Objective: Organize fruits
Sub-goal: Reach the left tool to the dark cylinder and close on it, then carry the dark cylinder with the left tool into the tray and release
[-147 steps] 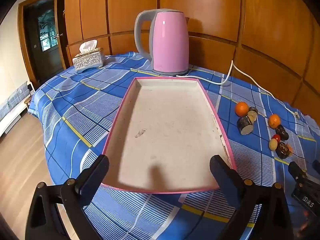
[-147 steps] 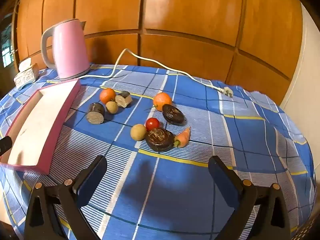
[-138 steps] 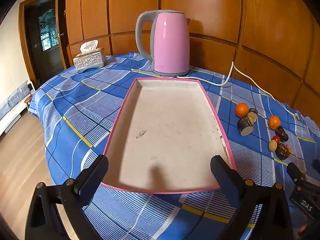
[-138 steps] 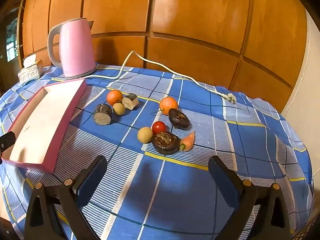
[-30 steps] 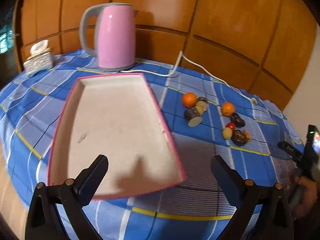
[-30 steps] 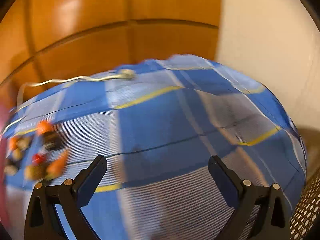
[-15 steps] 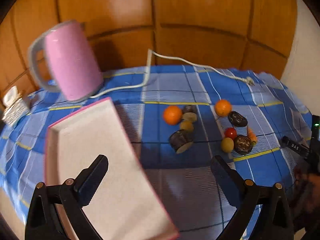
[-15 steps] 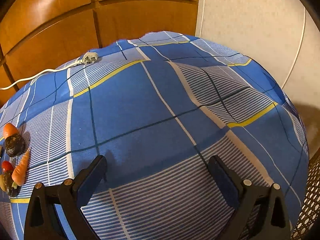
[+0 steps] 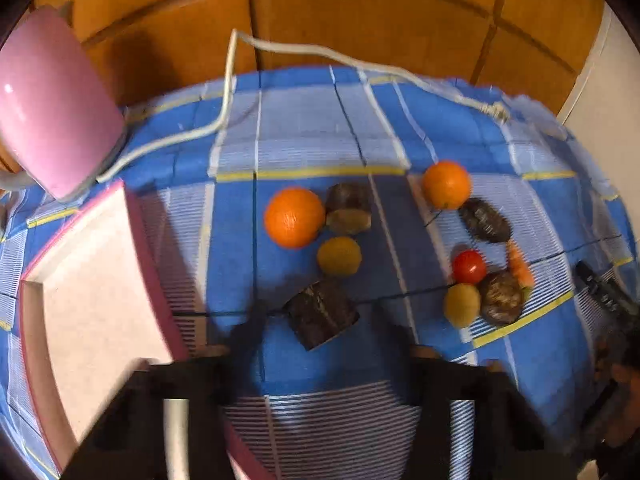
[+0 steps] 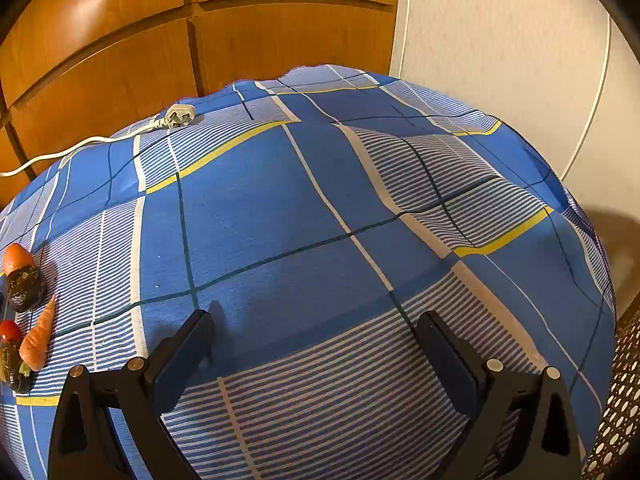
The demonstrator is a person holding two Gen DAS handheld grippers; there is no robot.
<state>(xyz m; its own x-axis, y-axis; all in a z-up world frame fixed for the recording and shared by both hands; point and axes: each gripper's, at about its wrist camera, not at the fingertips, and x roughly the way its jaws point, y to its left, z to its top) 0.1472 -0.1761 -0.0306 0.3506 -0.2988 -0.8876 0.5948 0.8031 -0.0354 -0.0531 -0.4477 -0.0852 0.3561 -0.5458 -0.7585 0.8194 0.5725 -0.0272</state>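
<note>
Home dining room, checked tablecloth [image 10: 280, 208] on table, pink kettle [image 9: 52, 108], wood-panelled wall [image 10: 120, 60]

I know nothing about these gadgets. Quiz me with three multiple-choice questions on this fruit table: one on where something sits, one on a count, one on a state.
1. Where does the shallow pink-rimmed tray lie relative to the fruit?
A. left of it
B. right of it
C. under it

2. How many round orange fruits are on the blue checked tablecloth?
A. one
B. two
C. four

3. What state is the right gripper in?
A. shut on a carrot
B. open, holding nothing
C. shut on the white power plug

Answers:
1 A: in the left wrist view the tray sits left of the pile, with no fruit inside.
2 B: one larger orange beside the dark chunk, one smaller orange farther right.
3 B: its fingers stand wide apart over bare cloth; the small orange carrot lies far off to its left.
</note>
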